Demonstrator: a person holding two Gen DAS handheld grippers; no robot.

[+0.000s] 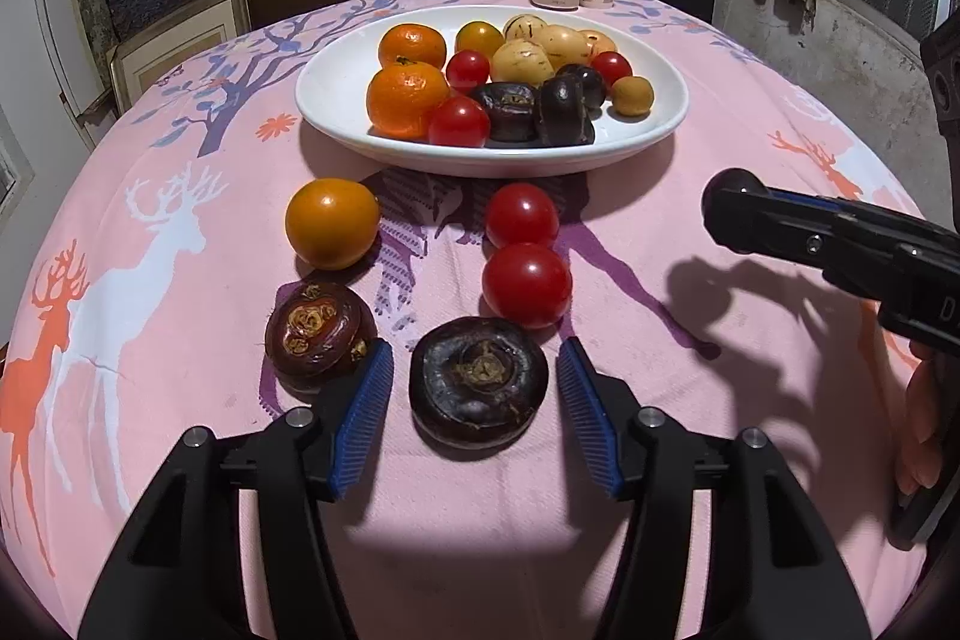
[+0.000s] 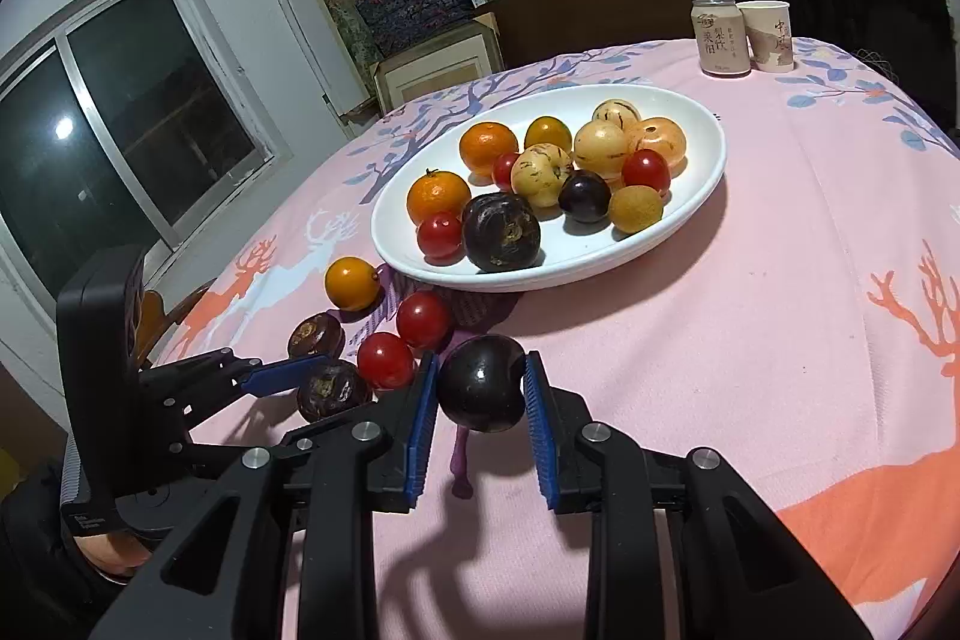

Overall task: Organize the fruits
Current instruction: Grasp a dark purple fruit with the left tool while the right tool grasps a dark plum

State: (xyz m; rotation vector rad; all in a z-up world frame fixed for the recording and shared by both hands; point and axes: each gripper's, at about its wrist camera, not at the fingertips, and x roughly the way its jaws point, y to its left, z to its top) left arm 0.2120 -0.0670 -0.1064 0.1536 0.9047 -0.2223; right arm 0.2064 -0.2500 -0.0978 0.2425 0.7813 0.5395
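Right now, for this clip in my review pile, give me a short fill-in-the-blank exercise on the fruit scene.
1. The right gripper is shut on a dark ____.
2. The open left gripper has a water chestnut between its fingers, resting on the ____.
3. The white plate holds two ____ on its left side.
4. Behind the plate, a can stands beside a paper ____.

Missing words: plum; tablecloth; oranges; cup

The right gripper (image 2: 479, 391) clamped a dark plum (image 2: 480, 382) above the pink tablecloth (image 2: 750, 340), just beside two red tomatoes (image 2: 405, 340), near the white plate (image 2: 600, 274).
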